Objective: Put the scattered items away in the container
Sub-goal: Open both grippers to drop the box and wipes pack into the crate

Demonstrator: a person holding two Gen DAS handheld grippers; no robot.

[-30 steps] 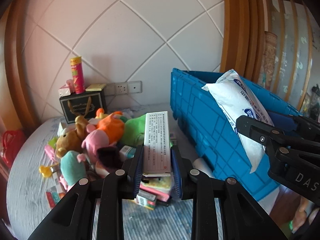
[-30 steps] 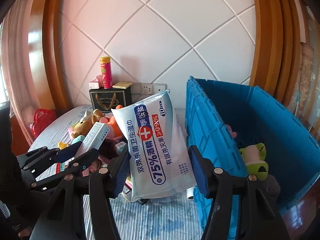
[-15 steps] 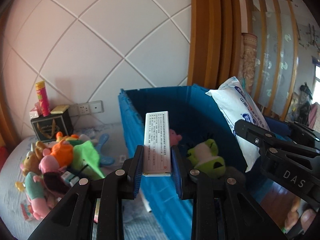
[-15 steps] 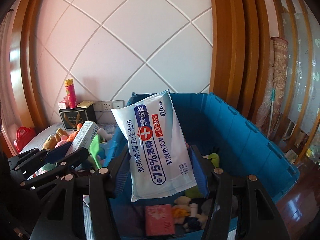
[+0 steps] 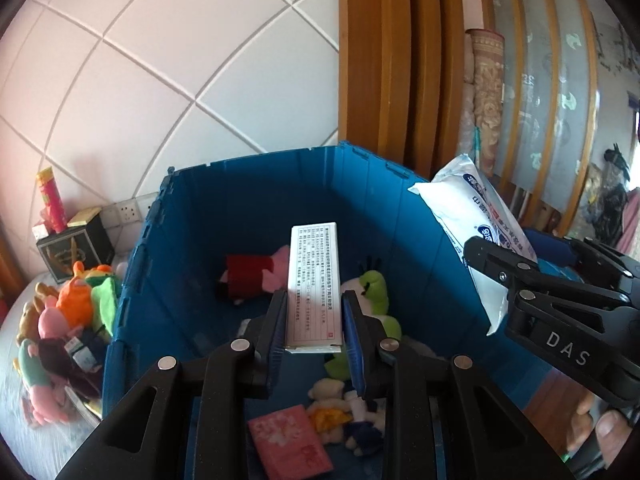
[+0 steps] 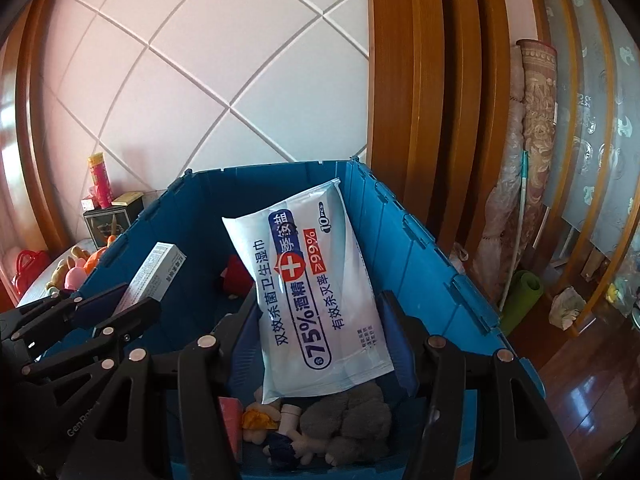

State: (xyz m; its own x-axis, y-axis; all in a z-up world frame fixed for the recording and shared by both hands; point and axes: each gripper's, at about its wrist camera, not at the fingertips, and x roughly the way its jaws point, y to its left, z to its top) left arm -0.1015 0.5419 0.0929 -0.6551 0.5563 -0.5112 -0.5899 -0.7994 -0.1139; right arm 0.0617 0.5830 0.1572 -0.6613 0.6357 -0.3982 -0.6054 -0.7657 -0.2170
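Note:
My left gripper [image 5: 314, 312] is shut on a narrow white printed box [image 5: 314, 280], held above the inside of the blue crate [image 5: 200, 216]. My right gripper [image 6: 320, 316] is shut on a white and blue pack of wet wipes [image 6: 316, 280], also over the blue crate [image 6: 400, 240]. In the right wrist view the left gripper [image 6: 116, 304] shows at the left with the white box [image 6: 156, 276]. Inside the crate lie a green plush [image 5: 374, 292], a red and pink plush [image 5: 256, 276], a pink booklet [image 5: 288, 440] and a grey plush [image 6: 348, 420].
To the left of the crate a pile of plush toys [image 5: 68, 320] lies on a pale surface. Behind it stands a black box [image 5: 74, 244] with a red and yellow tube [image 5: 50, 200]. Wooden door frames [image 5: 384, 80] and rolled mats [image 6: 528, 160] stand to the right. A green roll [image 6: 520, 300] lies on the wooden floor.
Both grippers have swung right from over the toy pile to above the crate, each still holding its item. The crate's inside has come into full view.

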